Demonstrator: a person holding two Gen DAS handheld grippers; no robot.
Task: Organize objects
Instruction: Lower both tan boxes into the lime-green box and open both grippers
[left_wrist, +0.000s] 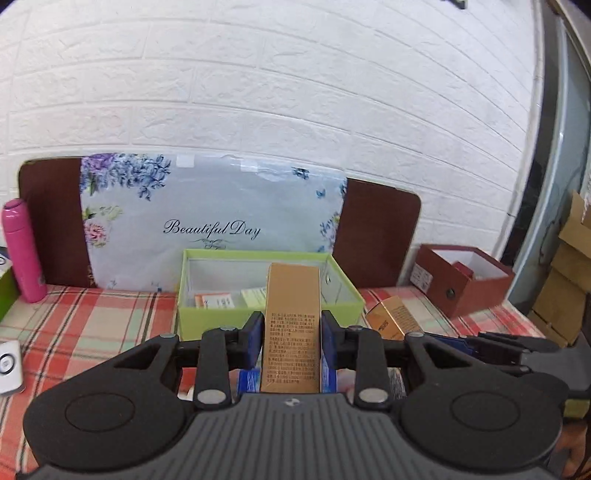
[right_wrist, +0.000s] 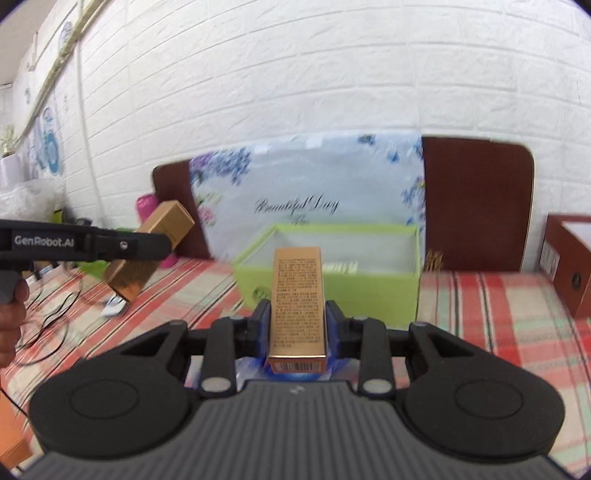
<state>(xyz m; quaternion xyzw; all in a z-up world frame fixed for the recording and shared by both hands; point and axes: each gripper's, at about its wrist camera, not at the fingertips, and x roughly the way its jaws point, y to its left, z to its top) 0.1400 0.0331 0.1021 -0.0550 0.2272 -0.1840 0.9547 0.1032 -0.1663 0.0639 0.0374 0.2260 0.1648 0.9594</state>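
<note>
Gripping one tall gold carton apiece, both tools hang above the checked worktop (left_wrist: 110, 314) and face the open green box (left_wrist: 207, 317) at twelve o'clock. The left tool (left_wrist: 291, 339) is clenched on its left gold carton (left_wrist: 291, 314), blue pads pressing the long side faces, so the carton lies lengthwise between the fingers with its far end reaching over the green box's near wall. The right tool (right_wrist: 297, 325) clamps its right gold carton (right_wrist: 298, 295) the same way, barcode end toward the camera. Holding them by the narrow sides likely keeps each carton aligned for lowering into the box, where a few flat packets (left_wrist: 218, 301) already lie. From the right wrist view, the left tool and its carton show at nine o'clock, well apart from the right one. A third gold carton (left_wrist: 391, 317) rests on the worktop at two o'clock of the left tool, just beside the green box, with a red box (left_wrist: 458, 284) farther right.
</note>
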